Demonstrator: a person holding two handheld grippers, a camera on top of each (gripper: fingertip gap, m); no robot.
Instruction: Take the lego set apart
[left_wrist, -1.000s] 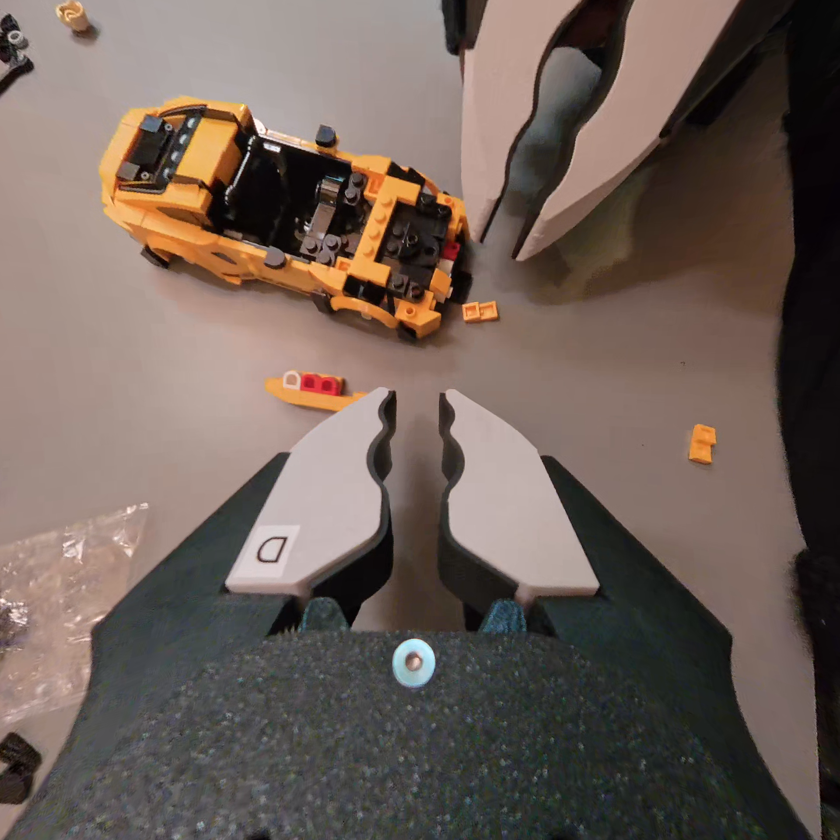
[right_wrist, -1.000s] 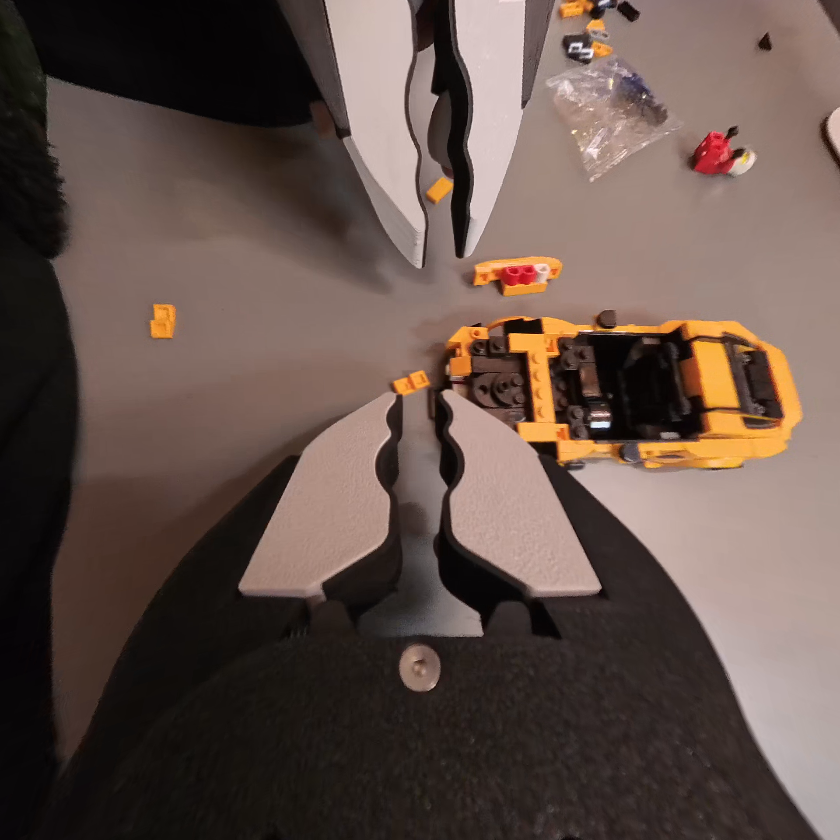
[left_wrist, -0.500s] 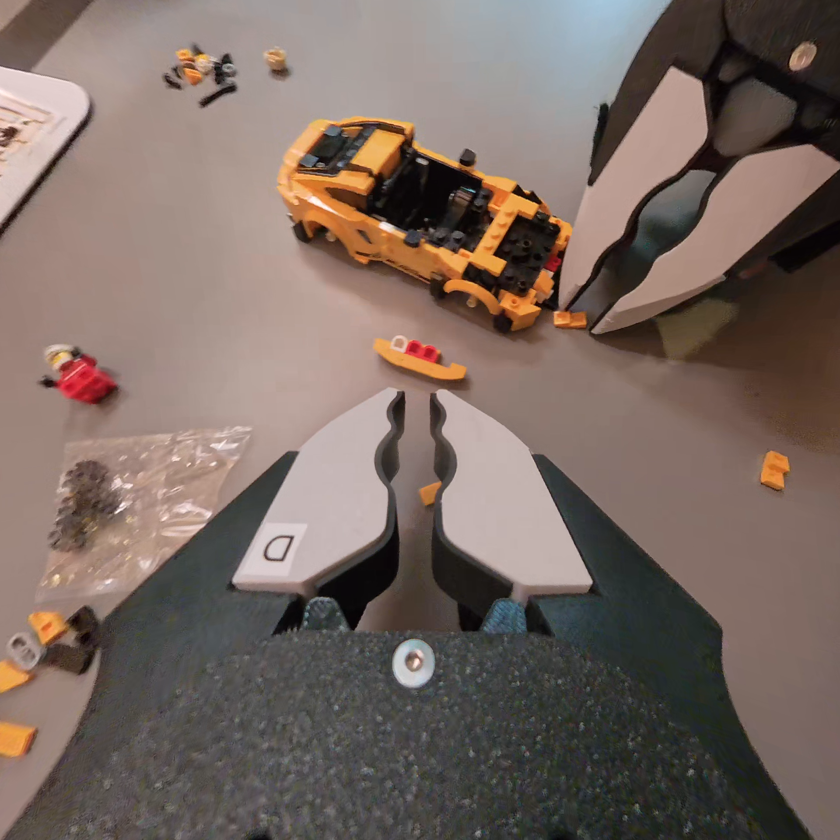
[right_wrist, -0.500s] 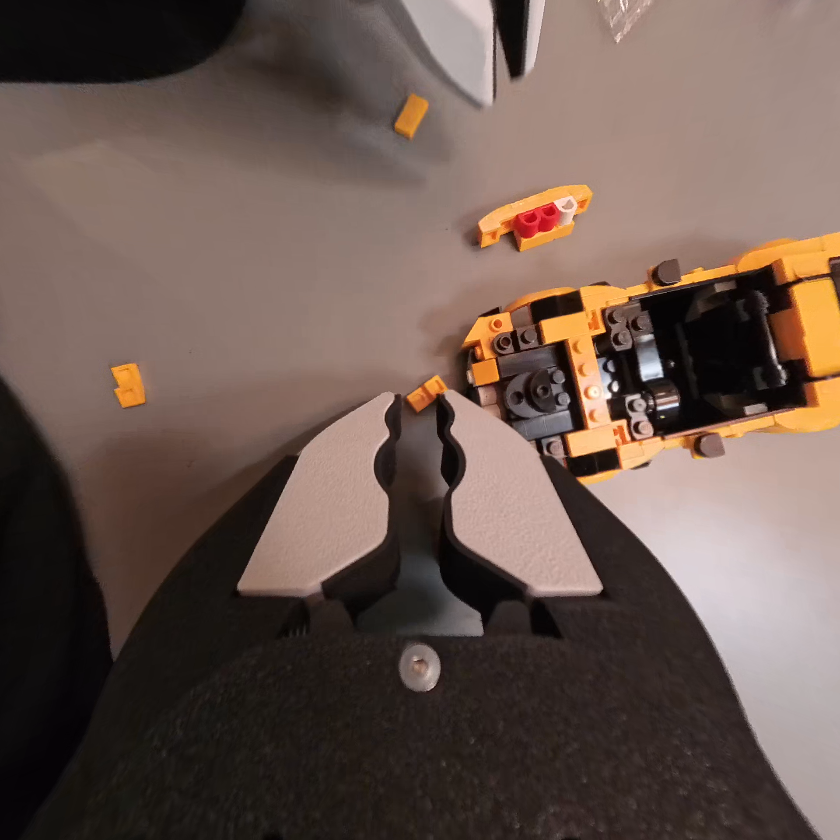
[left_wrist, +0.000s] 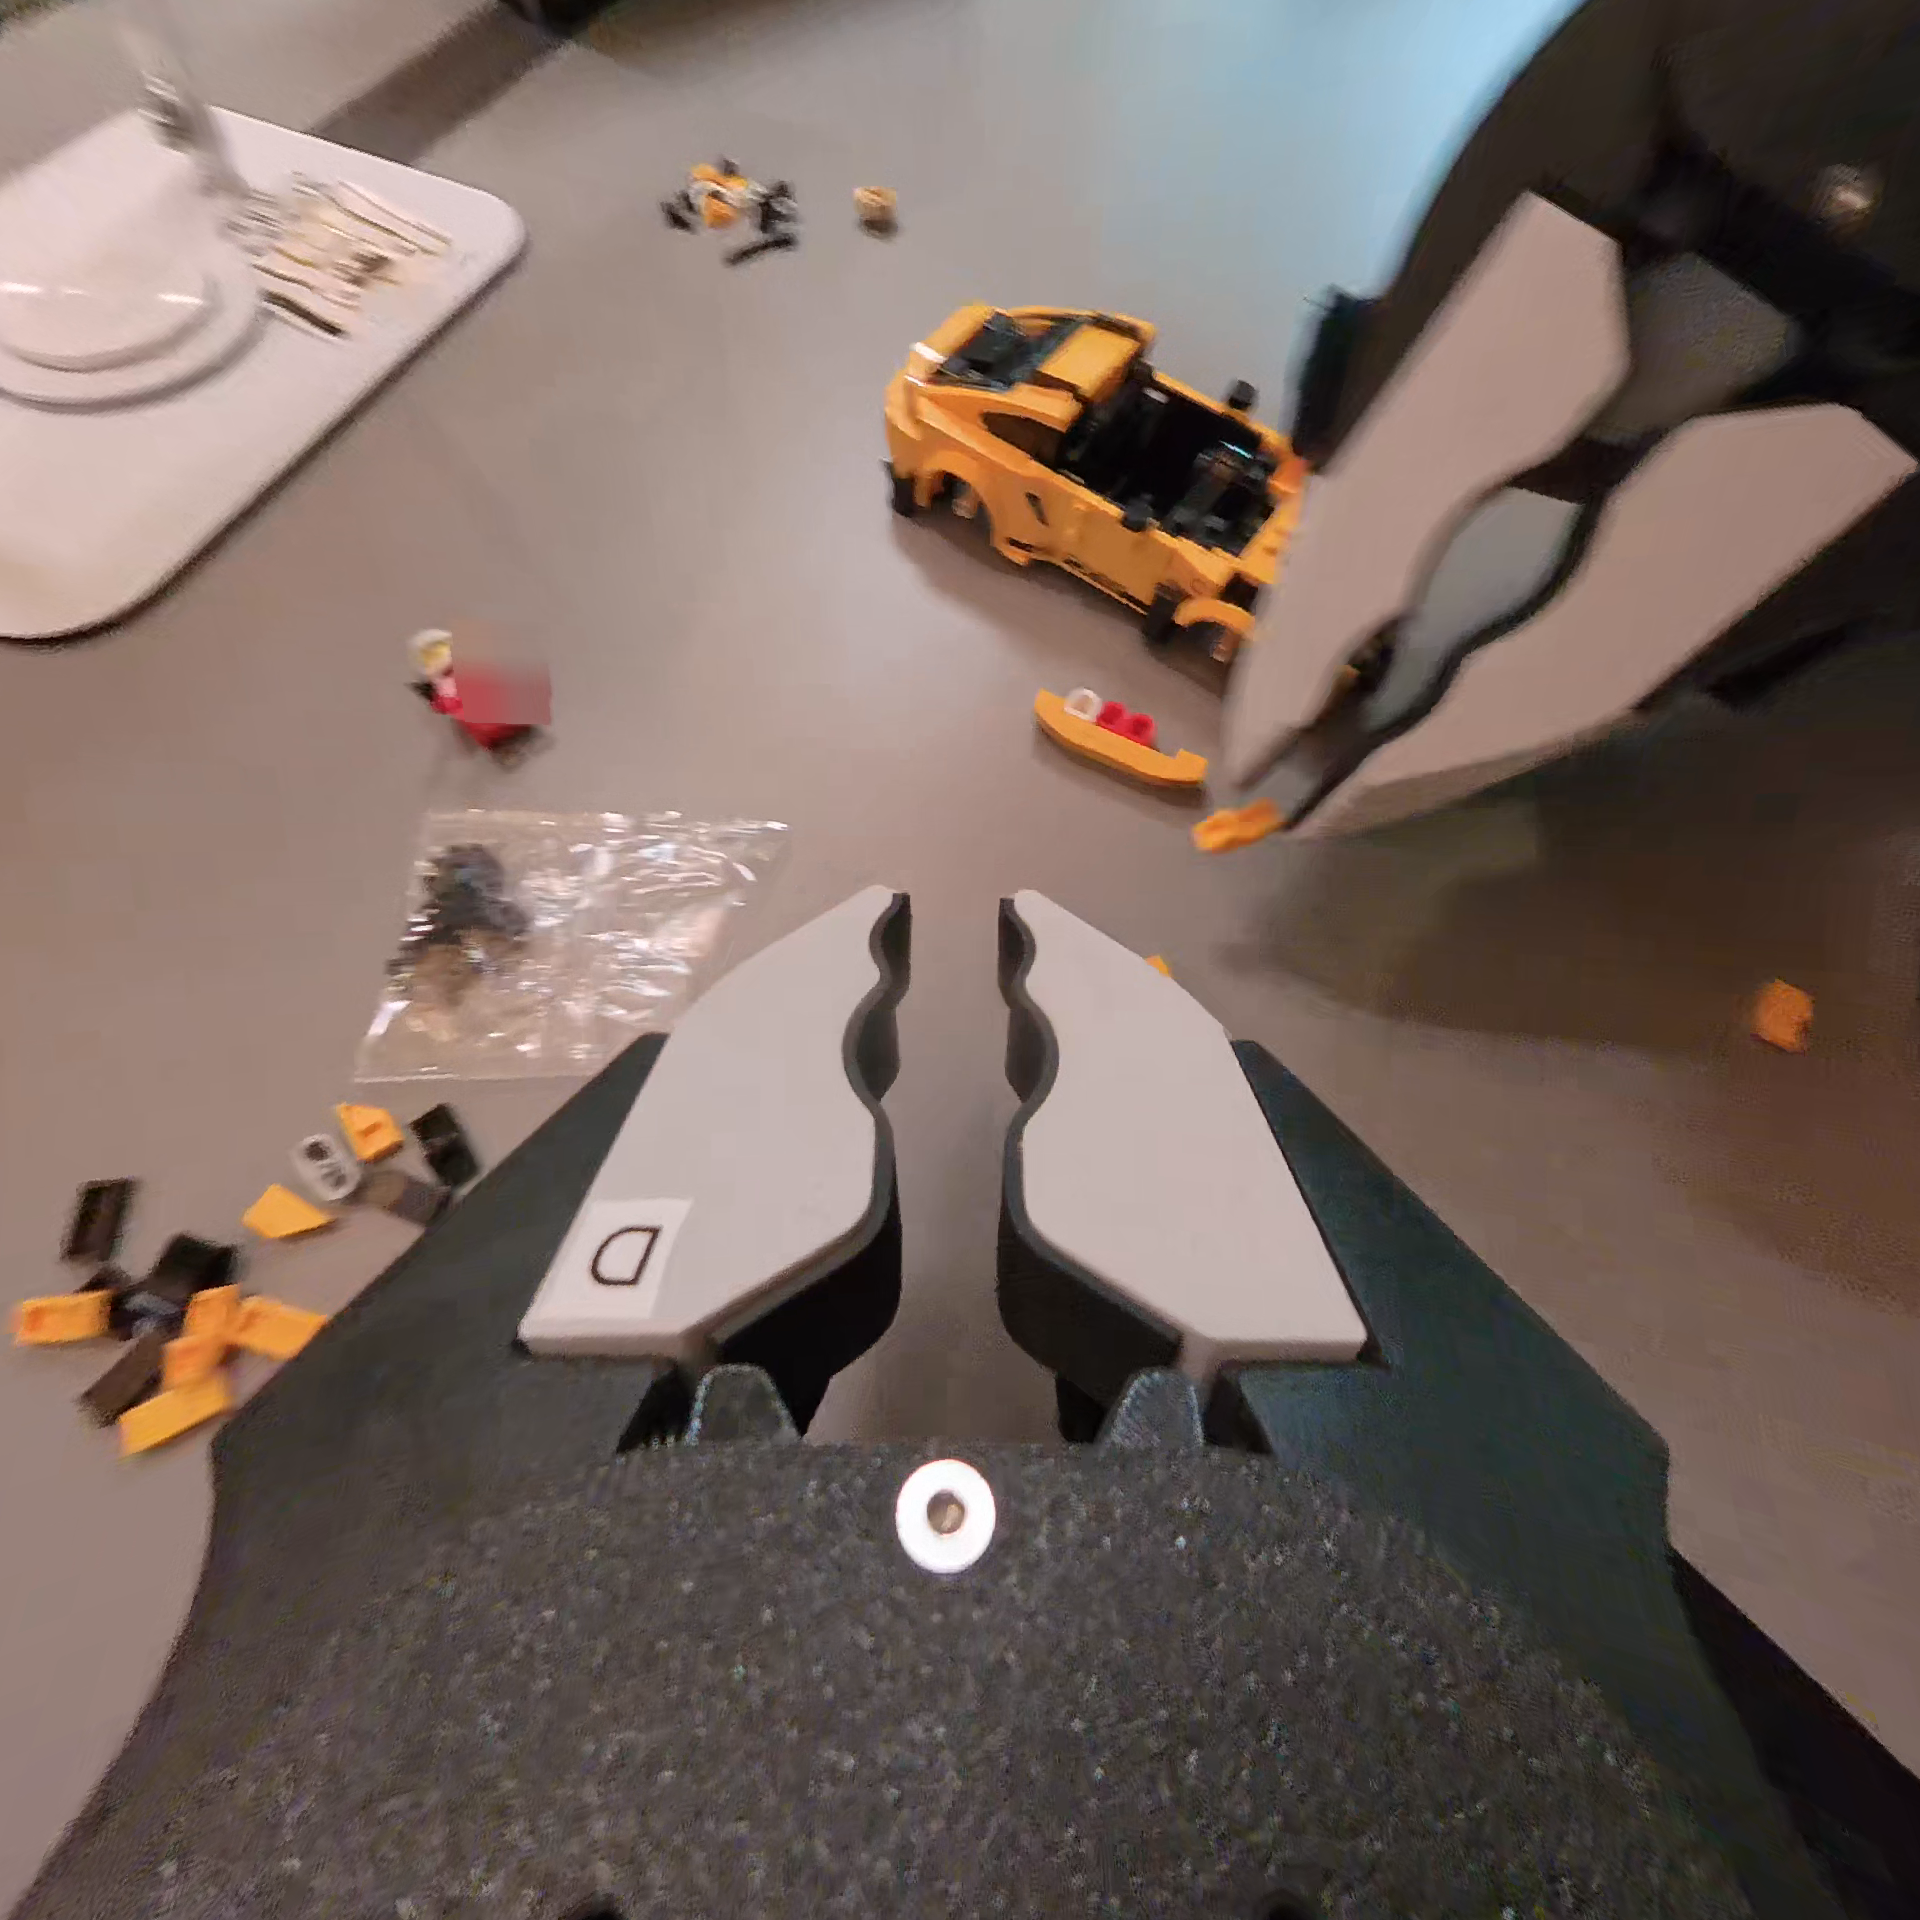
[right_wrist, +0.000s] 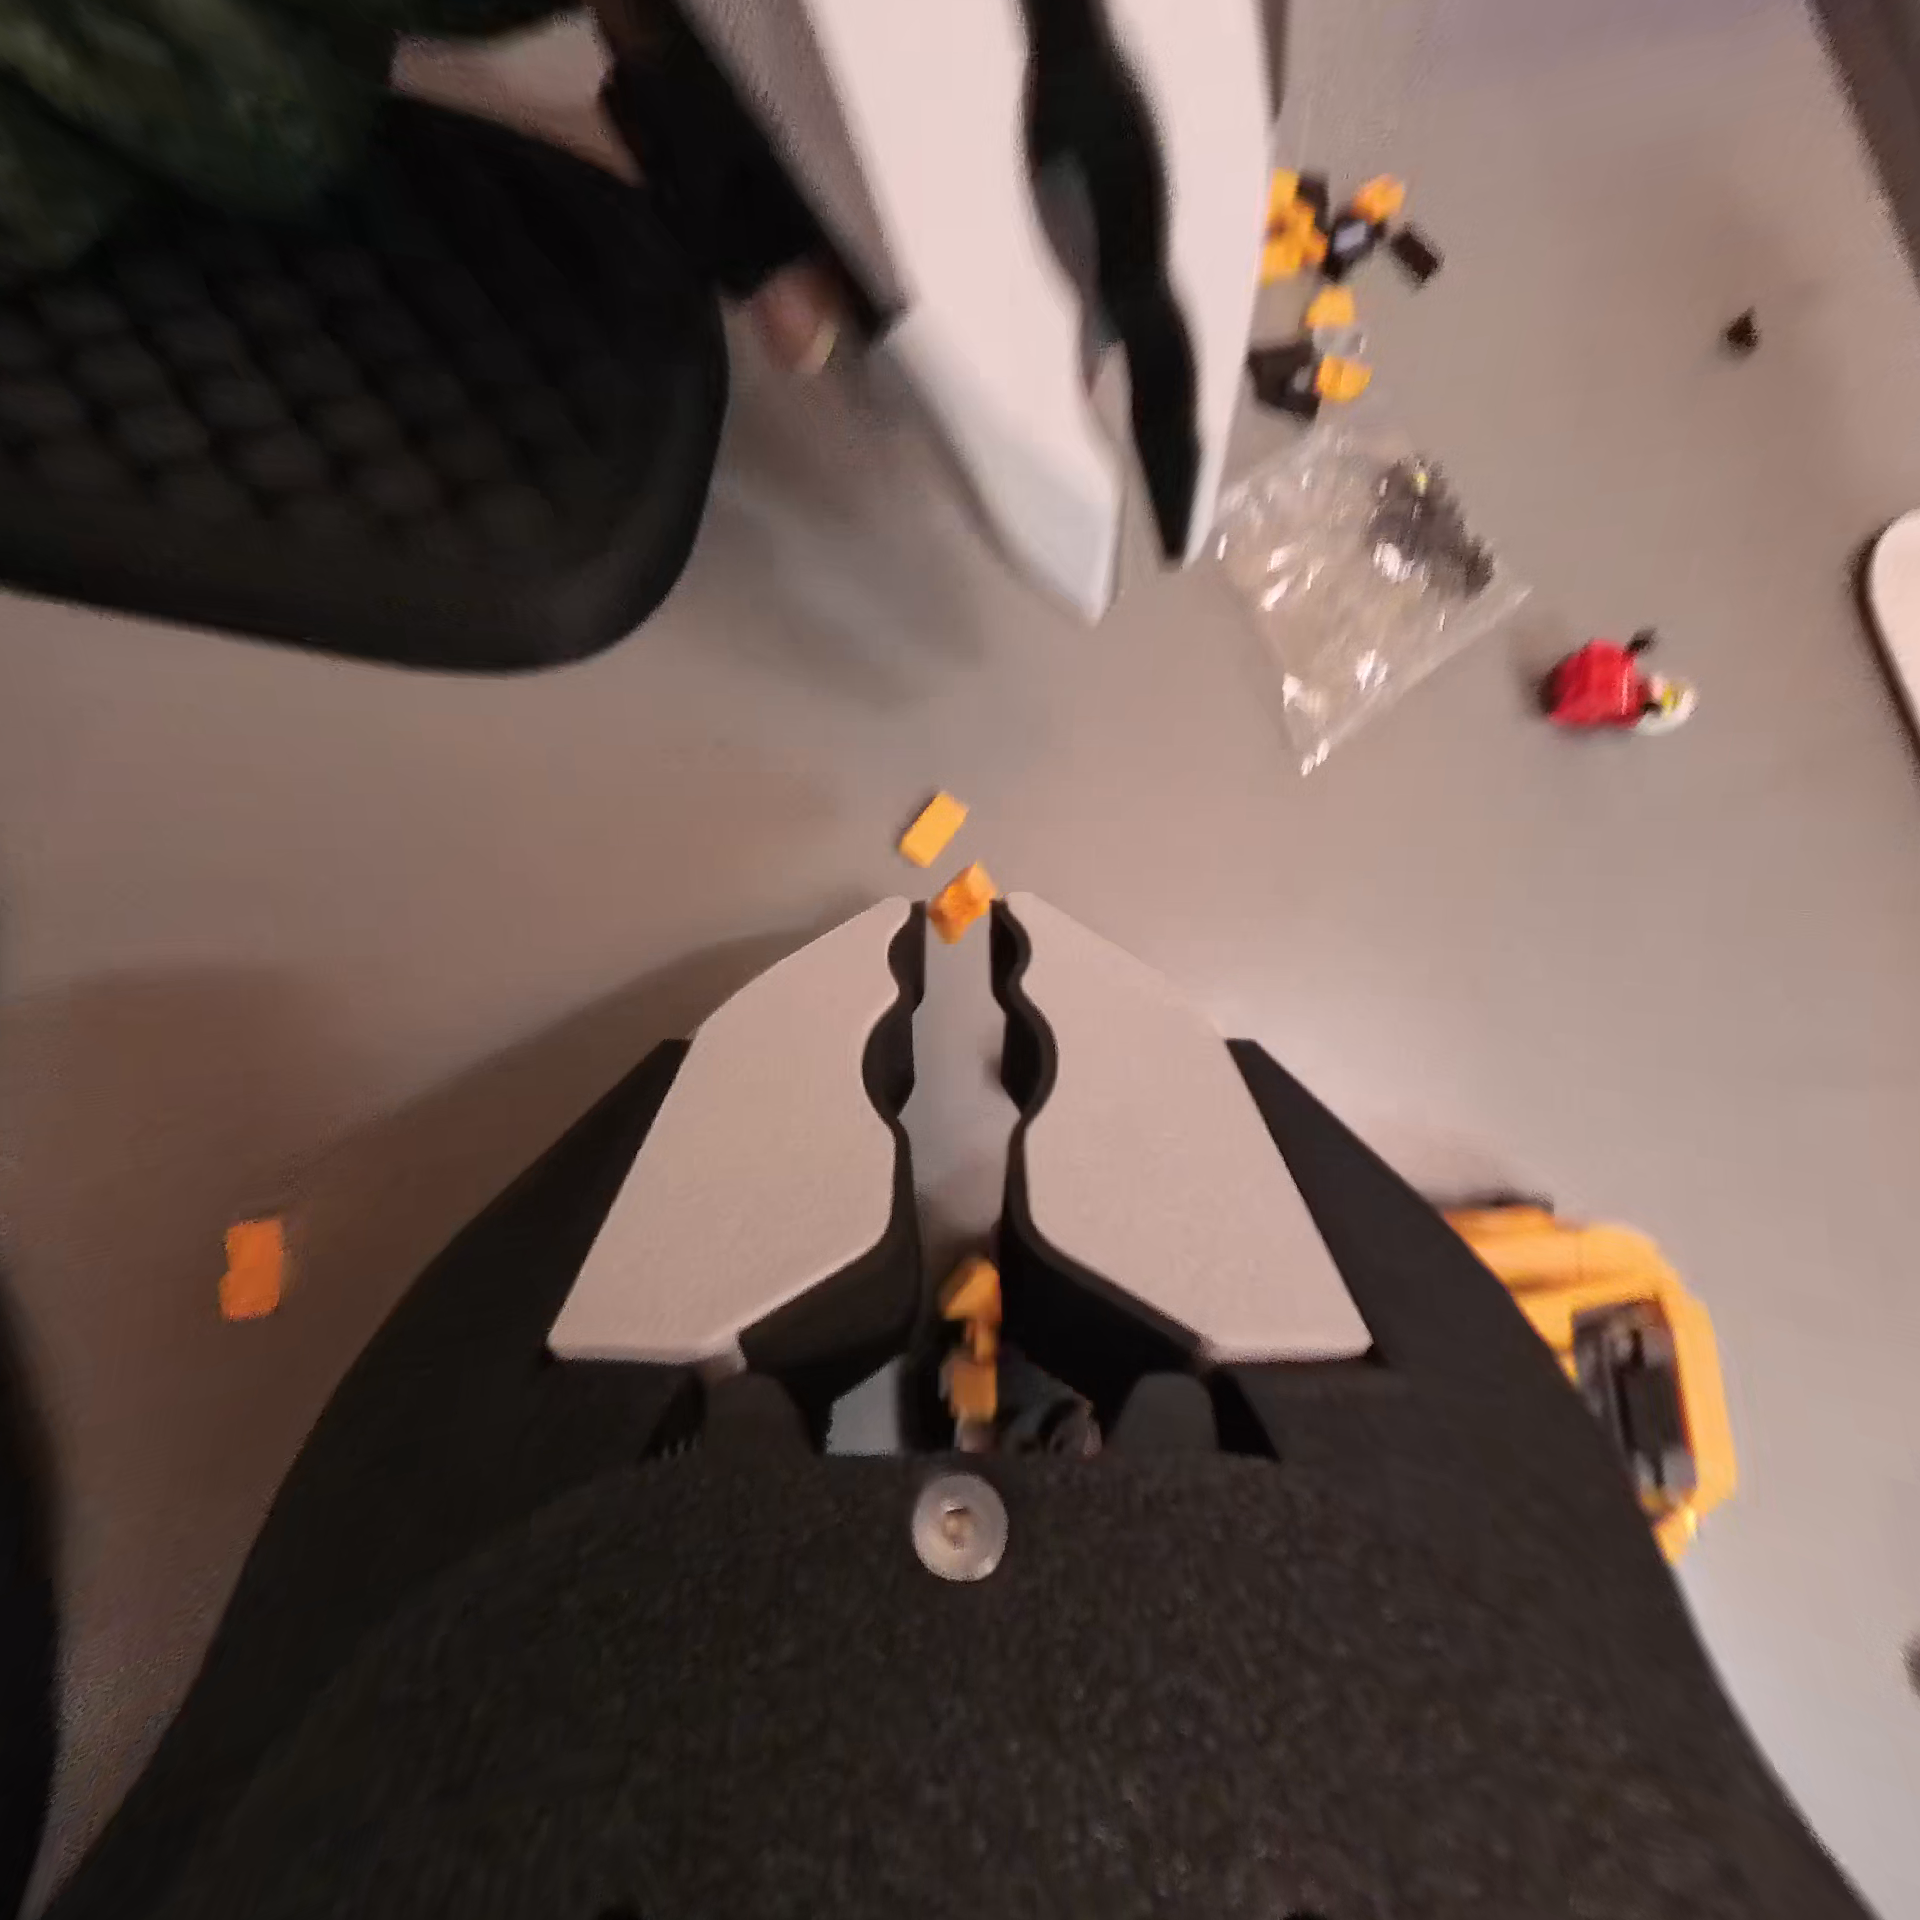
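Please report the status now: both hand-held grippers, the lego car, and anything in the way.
Left hand-held gripper open, empty. Right hand-held gripper pinching small orange piece at its tips. Lego car on table, roof off. Loose orange brick lies just ahead.

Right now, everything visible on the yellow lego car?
The yellow and black plastic brick car stands upright on the grey table, body mostly built. Its roof is off, exposing a black studded interior; yellow wheel arches show along its side, with no wheels clearly visible. One end is hidden behind the right gripper, whose fingers overlap it; contact cannot be told. A detached curved yellow piece with red studs lies beside it.
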